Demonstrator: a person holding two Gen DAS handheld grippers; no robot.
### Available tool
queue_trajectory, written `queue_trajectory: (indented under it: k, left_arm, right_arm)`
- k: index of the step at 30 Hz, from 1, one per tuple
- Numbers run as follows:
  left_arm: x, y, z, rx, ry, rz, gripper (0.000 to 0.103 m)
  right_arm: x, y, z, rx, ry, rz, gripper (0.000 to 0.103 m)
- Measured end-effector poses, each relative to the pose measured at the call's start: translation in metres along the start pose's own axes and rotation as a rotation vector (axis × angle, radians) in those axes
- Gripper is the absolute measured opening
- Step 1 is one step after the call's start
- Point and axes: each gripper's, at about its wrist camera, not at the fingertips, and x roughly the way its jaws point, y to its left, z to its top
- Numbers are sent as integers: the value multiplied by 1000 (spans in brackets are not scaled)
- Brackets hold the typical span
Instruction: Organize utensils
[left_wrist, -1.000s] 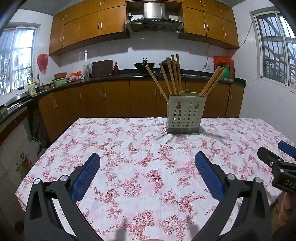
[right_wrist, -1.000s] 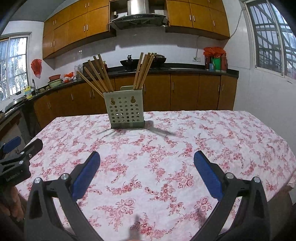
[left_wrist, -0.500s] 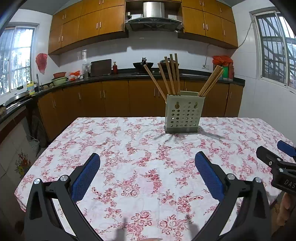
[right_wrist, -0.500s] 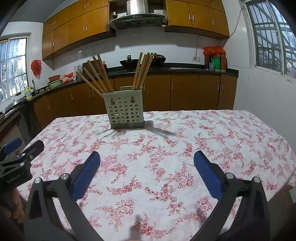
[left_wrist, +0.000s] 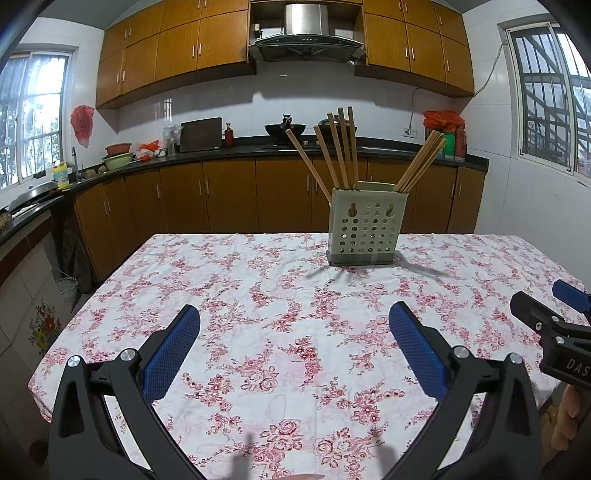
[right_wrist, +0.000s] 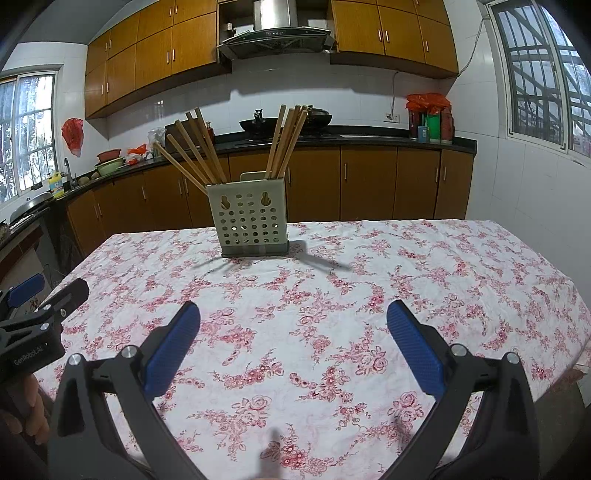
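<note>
Chopsticks (left_wrist: 341, 147) upright in holder (left_wrist: 364, 232) (two clusters)

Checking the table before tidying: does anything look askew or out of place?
Nothing is spilled or damaged. The only untidy thing: the chopsticks in the utensil holder splay apart, one group leaning left, another leaning right. The holder itself stands upright on the tablecloth.

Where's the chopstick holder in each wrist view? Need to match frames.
Left wrist: chopstick holder right of centre, far side of the table.
Right wrist: chopstick holder left of centre, far side.
Shared landmark: range hood top centre in both.
</note>
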Motion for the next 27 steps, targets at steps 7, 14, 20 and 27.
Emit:
queue_trajectory:
  k: [7, 14, 20, 27]
  left_arm:
    - [0, 0, 0, -1, 0, 0, 101]
    - [1, -1, 0, 0, 2, -1, 101]
    - [1, 0, 0, -1, 2, -1, 101]
    - [1, -1, -1, -3, 6, -3, 101]
  right_arm:
    - [0, 0, 0, 0, 0, 0, 99]
    - [0, 0, 0, 0, 1, 0, 99]
    - [0, 0, 0, -1, 0, 0, 99]
    - [1, -1, 0, -1, 1, 0, 99]
